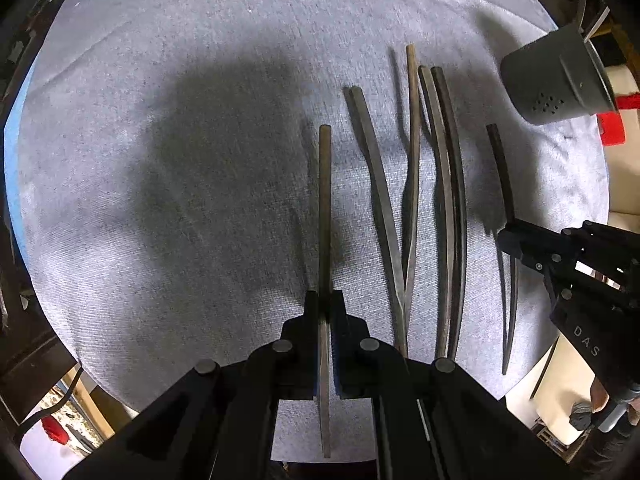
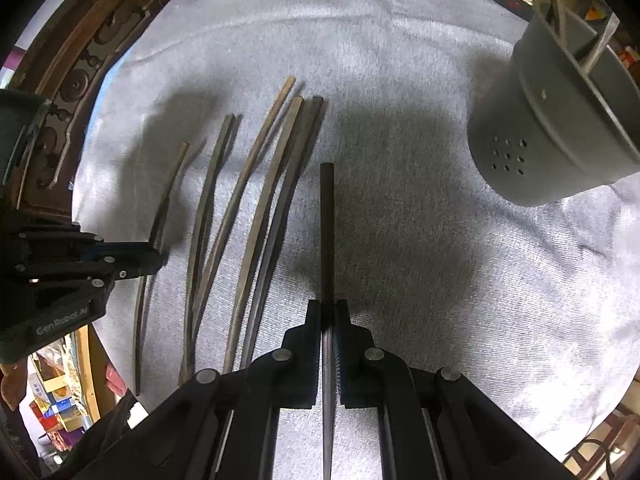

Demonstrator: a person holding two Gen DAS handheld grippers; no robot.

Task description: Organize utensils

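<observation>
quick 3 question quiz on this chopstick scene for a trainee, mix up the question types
1. True or false: the left gripper is shut on a chopstick.
2. Multiple choice: the grey holder stands
A. among the loose chopsticks
B. off to the right of them, apart
C. tipped on its side
3. Fill in: between the two held sticks, ____ loose chopsticks lie on the cloth.

Key
1. True: its jaws clamp the brown chopstick.
2. B. It stands upright, with something already in it.
3. Four. The right gripper clamps the dark chopstick on their far side.
</observation>
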